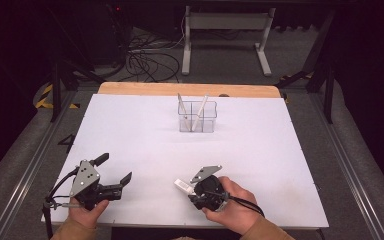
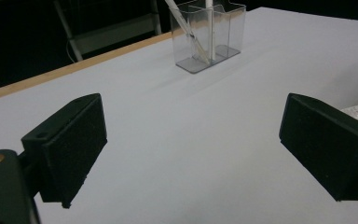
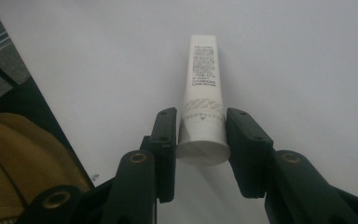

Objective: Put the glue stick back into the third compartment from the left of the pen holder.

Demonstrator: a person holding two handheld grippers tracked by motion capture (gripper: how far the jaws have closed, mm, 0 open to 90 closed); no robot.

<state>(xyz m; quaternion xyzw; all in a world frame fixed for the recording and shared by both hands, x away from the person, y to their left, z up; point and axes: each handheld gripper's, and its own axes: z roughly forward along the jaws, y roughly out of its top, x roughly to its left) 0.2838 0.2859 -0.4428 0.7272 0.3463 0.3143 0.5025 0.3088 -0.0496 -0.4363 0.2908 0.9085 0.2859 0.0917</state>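
My right gripper (image 3: 200,135) is clamped on a white tube (image 3: 203,93) low over the near table (image 1: 260,150), my left gripper (image 1: 111,172) gapes empty, and I judge carrying the tube to the clear divided organizer (image 1: 197,119) remains ahead.

The white tube (image 3: 202,107) carries small printed lines, too small and blurred to read.
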